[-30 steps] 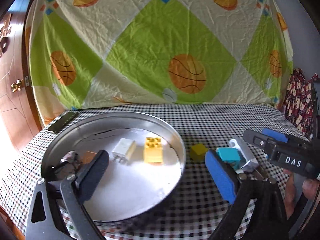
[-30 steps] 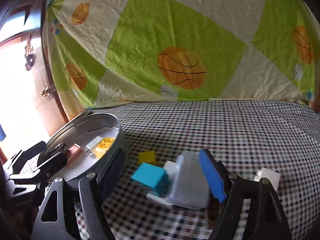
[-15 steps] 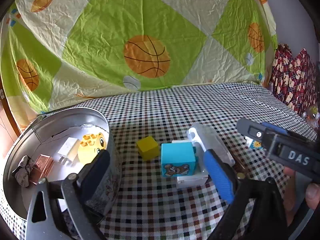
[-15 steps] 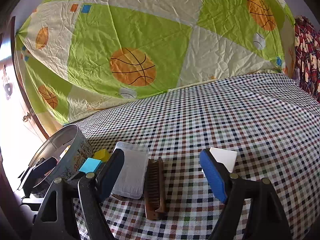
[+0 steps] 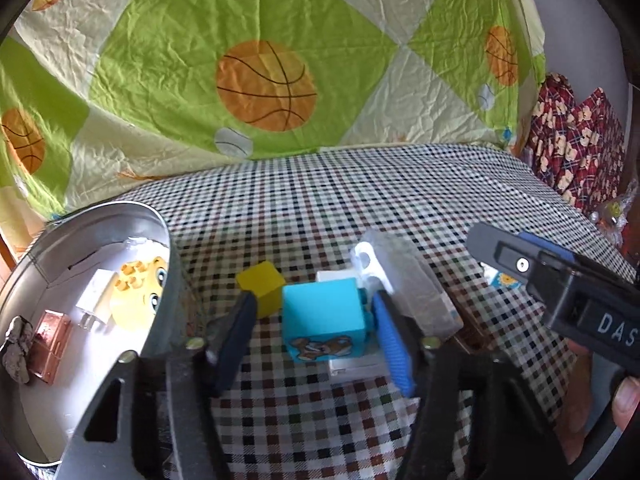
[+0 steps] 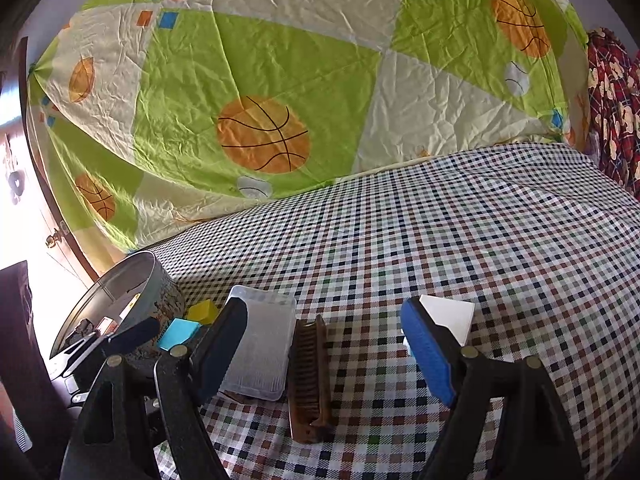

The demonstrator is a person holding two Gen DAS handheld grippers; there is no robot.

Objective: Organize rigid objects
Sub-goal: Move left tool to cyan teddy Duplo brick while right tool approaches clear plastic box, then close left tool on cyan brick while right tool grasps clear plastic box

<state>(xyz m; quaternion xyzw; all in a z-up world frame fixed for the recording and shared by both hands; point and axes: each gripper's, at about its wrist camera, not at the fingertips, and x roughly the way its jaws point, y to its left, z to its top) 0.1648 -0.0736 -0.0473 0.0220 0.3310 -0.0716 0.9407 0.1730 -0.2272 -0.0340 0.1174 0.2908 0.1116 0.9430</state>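
Straddling: my left gripper [image 5: 316, 332] has its jaws apart on either side of the turquoise plastic toy cube with a bear picture [image 5: 323, 316]; the blue pad [image 5: 394, 344] sits just beside the cube's right face, the dark pad [image 5: 234, 340] stands a little off its left face, and I cannot tell if either touches.
Turquoise cube: it stands on the checked tablecloth [image 5: 360, 208], leaning against a white plastic piece [image 5: 370, 264] behind it.
Small yellow cube [image 5: 262, 286]: it sits on the cloth just beside the turquoise cube's left rear corner, near the tin.
Round silver metal tin [image 5: 160, 240]: it stands at the left and holds a yellow toy brick with a face [image 5: 138, 300], a white charger plug [image 5: 94, 296], a copper-coloured block [image 5: 50, 338] and a grey lump [image 5: 16, 350].
Clear plastic case [image 6: 262, 344]: it lies flat, right of the turquoise cube, partly behind my right dark pad.
Right gripper [image 6: 324, 350]: my jaws are spread wide, gripping nothing, low over the cloth.
Brown wooden brush [image 6: 310, 376]: it lies between my right jaws, bristles showing, just beside the clear case.
White flat square block [image 6: 450, 314]: it rests on the cloth behind my right blue pad [image 6: 428, 354].
Backdrop: a green and cream sheet printed with basketballs [image 6: 264, 136] hangs behind the table.
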